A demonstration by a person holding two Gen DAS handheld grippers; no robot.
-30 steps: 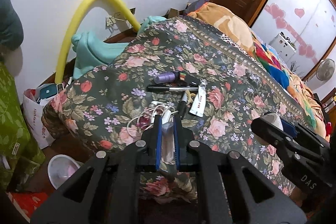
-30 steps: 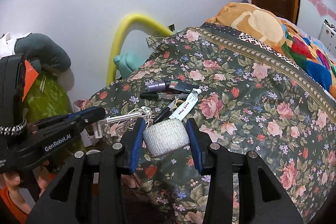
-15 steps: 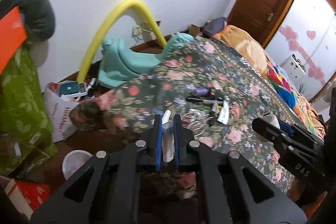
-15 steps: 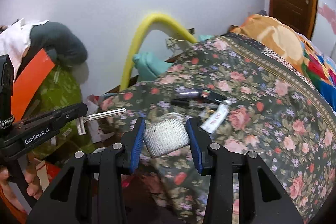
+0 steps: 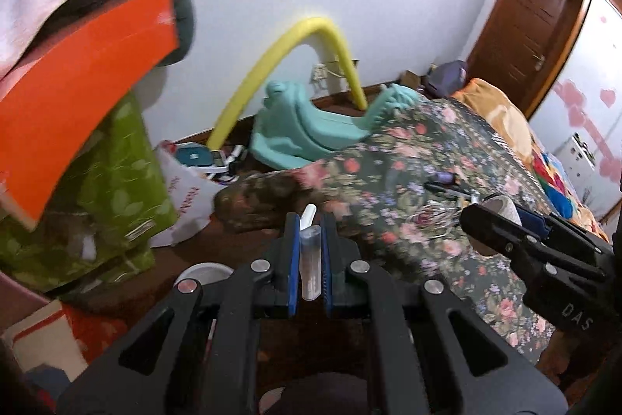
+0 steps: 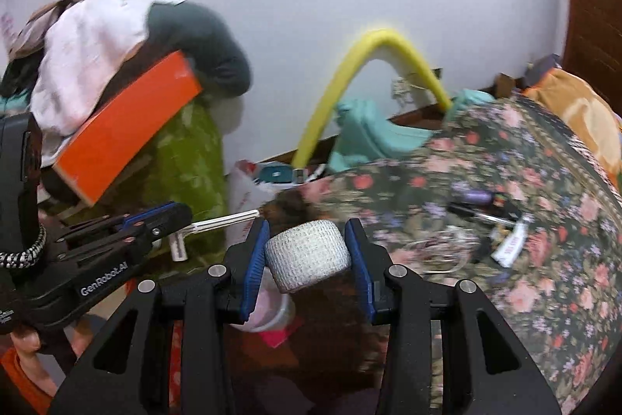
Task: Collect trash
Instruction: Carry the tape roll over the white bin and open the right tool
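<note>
Left hand-held gripper point(image 5: 310, 232) pinches razor point(image 5: 310, 259); right hand-held gripper point(image 6: 307, 240) clamps tape roll point(image 6: 309, 255).

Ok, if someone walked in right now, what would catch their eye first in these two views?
Probably the loads: the right gripper clamps a white bandage roll in the foreground, and the left gripper is shut on a slim disposable razor. Behind them, a bright orange box juts out at the left, and a yellow foam tube arches against the white wall beside the floral bedspread.

Floral bed point(image 6: 544, 298) w/ pens point(image 6: 482, 214), cable point(image 6: 447, 247)
</note>
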